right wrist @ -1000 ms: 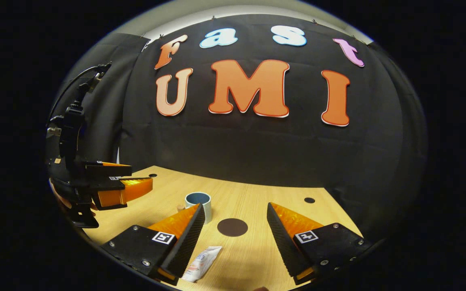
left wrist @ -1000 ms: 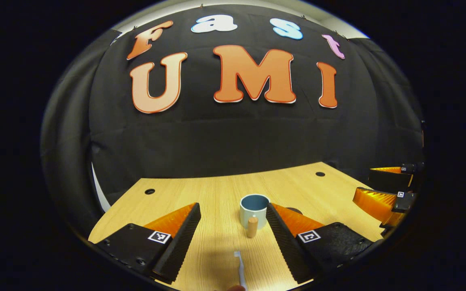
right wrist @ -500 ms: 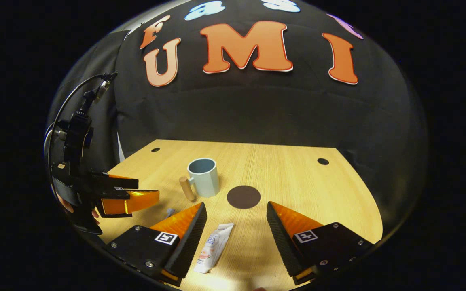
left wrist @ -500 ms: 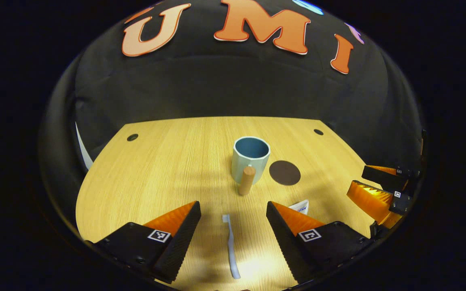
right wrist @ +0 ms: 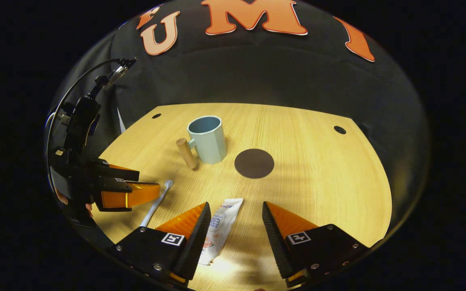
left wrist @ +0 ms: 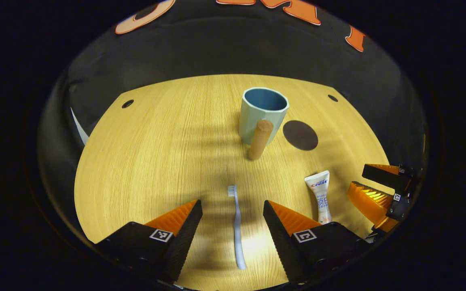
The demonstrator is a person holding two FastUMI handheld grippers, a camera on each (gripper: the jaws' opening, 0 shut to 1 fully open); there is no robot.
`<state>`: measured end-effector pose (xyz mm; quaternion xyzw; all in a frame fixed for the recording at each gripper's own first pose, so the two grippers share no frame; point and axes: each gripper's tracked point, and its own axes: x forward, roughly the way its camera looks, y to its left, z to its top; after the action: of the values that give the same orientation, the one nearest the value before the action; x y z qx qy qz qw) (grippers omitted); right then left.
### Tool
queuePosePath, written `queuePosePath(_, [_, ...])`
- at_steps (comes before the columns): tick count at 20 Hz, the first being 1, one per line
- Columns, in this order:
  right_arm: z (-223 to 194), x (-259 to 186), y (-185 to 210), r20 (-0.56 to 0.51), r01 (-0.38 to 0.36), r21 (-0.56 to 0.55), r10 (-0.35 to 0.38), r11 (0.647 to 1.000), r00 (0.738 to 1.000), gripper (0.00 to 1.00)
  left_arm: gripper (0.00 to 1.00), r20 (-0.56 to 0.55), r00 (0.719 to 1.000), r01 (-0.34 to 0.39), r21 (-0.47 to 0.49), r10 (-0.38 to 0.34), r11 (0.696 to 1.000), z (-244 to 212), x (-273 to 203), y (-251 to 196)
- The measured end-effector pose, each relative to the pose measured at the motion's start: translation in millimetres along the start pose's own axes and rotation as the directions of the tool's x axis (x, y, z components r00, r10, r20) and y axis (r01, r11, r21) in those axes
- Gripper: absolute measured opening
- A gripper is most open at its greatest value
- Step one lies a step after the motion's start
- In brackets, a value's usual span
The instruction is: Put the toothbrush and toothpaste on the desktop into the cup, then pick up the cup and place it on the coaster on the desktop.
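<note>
Your left gripper (left wrist: pixel 232 206) is spread wide, straddling the toothbrush (left wrist: pixel 237 226) without touching it, lined up for a pinch. Your right gripper (right wrist: pixel 235 208) is likewise released, poised over the toothpaste tube (right wrist: pixel 220 226). Both items lie flat on the near desktop (right wrist: pixel 318 182). The empty cup (right wrist: pixel 206 138) stands farther off, just left of the coaster (right wrist: pixel 254 163).

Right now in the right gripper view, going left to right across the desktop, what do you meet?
Left tool → toothbrush → cup's wooden handle → cup → toothpaste → coaster → hole in the desktop.
</note>
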<state>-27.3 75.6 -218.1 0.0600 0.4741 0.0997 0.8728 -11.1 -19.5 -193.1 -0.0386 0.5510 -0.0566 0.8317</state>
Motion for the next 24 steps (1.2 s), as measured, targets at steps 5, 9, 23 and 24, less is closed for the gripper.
queuePosePath(5, [-20.6, 17.7, 10.1, -0.106, -0.01, -0.002, 0.009, 1.0, 0.994, 0.72, 0.76, -0.091, 0.996, -0.007, -0.04, 0.003, 0.999, -1.4, 1.7, 5.2])
queuePosePath(9, [-32.2, 30.7, 20.3, -0.156, -0.012, 0.0, 0.012, 1.0, 0.988, 0.72, 0.75, -0.138, 0.99, -0.021, -0.052, 0.014, 0.998, -13.9, 11.3, 1.3])
queuePosePath(23, [-33.2, 35.0, 18.4, -0.158, -0.074, 0.071, 0.085, 0.995, 0.984, 0.16, 0.11, -0.19, 0.981, -0.049, -0.076, 0.034, 0.996, -32.2, 19.3, -14.7])
queuePosePath(24, [-34.6, 36.3, 16.9, -0.151, -0.087, 0.085, 0.1, 0.993, 0.984, 0.15, 0.11, -0.19, 0.982, -0.036, -0.092, 0.018, 0.995, -28.4, 20.0, -15.1])
